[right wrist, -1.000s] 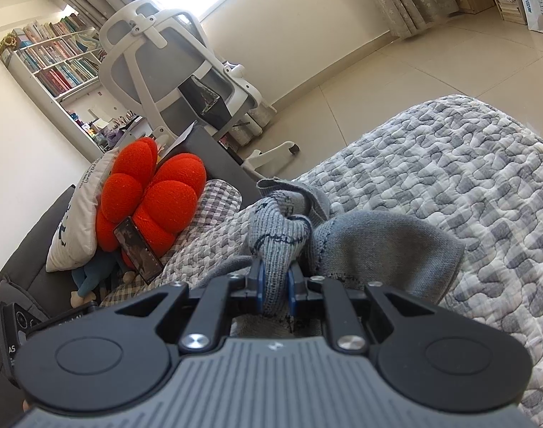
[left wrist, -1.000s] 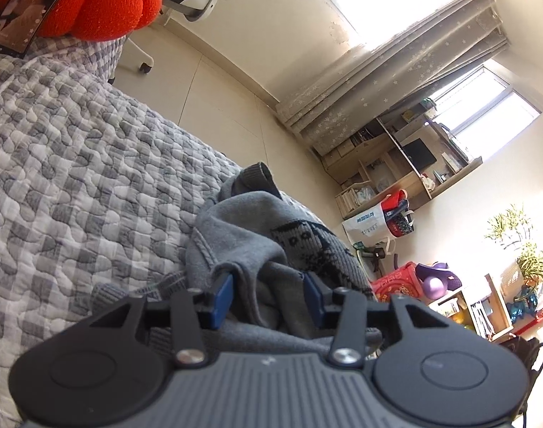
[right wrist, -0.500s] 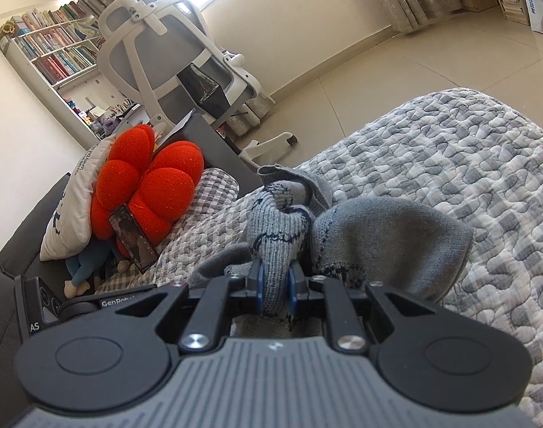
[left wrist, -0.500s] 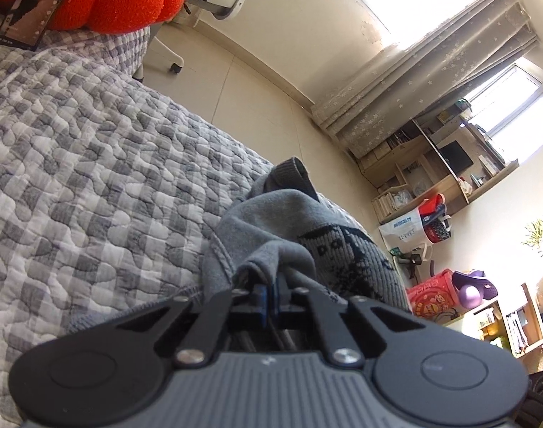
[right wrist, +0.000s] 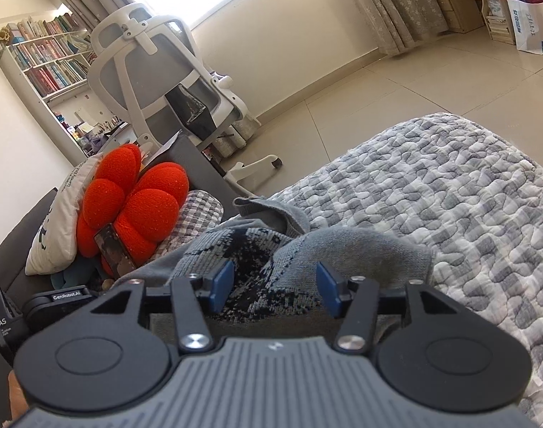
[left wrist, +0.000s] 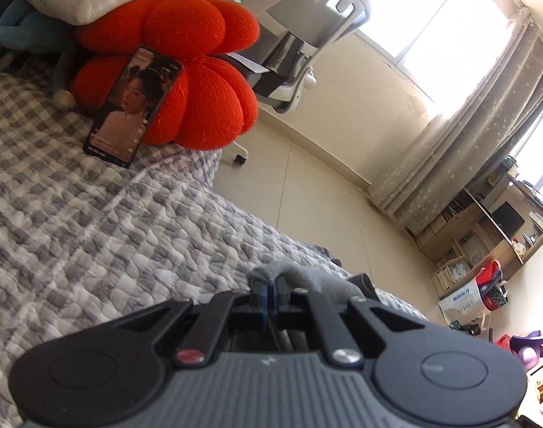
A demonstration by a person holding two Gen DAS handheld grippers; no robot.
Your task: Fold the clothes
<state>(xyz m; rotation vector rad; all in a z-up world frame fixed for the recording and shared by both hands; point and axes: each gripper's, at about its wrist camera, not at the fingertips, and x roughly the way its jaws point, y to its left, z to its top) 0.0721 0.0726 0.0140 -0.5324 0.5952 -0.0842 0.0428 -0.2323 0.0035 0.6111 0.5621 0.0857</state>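
Your grey sweater [right wrist: 346, 249] lies bunched on the checked quilt [right wrist: 467, 192] of the bed. Your left gripper [left wrist: 269, 290] has its jaws pinched tight on a fold of it. Your right gripper [right wrist: 275, 283] has just been opening; its jaws stand apart, straddling the knit without pressing it.

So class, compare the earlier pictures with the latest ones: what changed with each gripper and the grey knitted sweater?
The left gripper closed on a fold of the grey knitted sweater and swung toward the red cushion. The right gripper has just opened, releasing its bunch. The sweater stays on the checked quilt.
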